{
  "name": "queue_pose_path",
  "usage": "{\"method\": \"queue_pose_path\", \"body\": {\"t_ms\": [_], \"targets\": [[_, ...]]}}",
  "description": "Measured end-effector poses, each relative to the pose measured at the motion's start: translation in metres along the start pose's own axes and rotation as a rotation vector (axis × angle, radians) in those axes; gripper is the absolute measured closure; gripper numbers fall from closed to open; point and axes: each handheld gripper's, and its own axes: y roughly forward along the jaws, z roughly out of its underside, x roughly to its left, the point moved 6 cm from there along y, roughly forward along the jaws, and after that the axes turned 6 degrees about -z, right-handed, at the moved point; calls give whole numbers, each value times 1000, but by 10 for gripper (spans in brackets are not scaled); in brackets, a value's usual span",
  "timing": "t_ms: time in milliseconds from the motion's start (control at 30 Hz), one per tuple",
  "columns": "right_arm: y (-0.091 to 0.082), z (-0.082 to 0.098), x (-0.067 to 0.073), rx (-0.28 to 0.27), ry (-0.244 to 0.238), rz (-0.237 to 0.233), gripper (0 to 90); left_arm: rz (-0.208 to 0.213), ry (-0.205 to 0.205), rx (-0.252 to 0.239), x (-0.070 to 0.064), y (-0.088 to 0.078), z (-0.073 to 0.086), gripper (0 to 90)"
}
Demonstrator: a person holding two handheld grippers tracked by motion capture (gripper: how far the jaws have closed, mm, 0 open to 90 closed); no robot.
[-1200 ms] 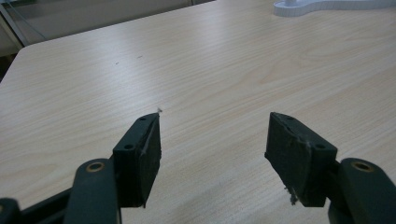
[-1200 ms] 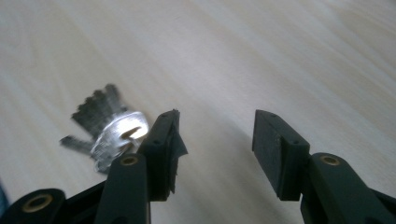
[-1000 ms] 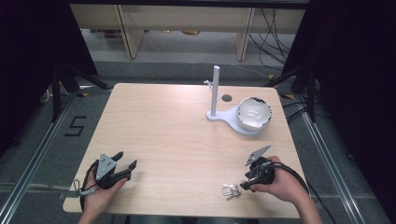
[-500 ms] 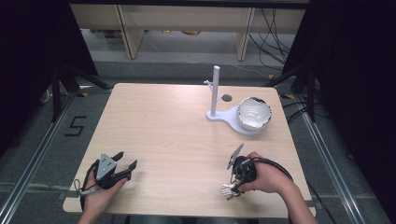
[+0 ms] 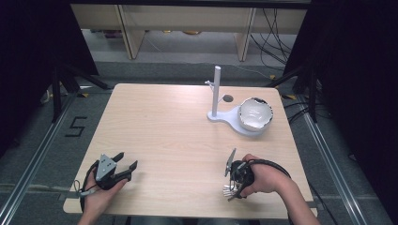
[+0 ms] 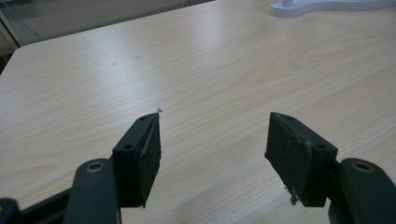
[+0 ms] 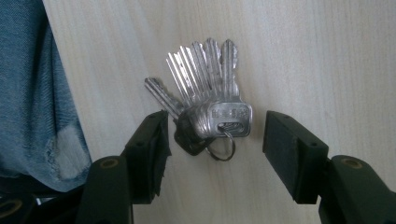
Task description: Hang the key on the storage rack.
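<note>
A bunch of silver keys on a ring lies fanned out on the wooden table near its front right edge, seen small in the high view. My right gripper points down over the keys. Its jaws have just been opening and stand wide. The key heads and the ring lie between the pads, and the right pad stands clear of them. My left gripper rests at the front left, open with only bare table between its jaws.
A white stand with an upright post and a small hook stands at the back right. A white bowl sits on its base. In the right gripper view a blue denim trouser leg shows past the table's edge.
My right hand has moved left across the front of the table and now hangs over the keys. Its jaws stand wider than before. The left hand has kept still.
</note>
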Motion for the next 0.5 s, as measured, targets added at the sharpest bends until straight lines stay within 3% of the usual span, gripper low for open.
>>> {"method": "queue_pose_path", "body": {"t_ms": [333,367,433,500], "targets": [[6,0,0,36,-20,8,412,0,-1,0,0,0,0,349],[7,-1,-1,34,-58,5,415,0,-1,0,0,0,0,349],[8,-1,2,46,-35,0,418,0,-3,-1,0,0,0,348],[10,-2,0,36,-60,5,422,1,-5,-1,0,0,0,348]]}}
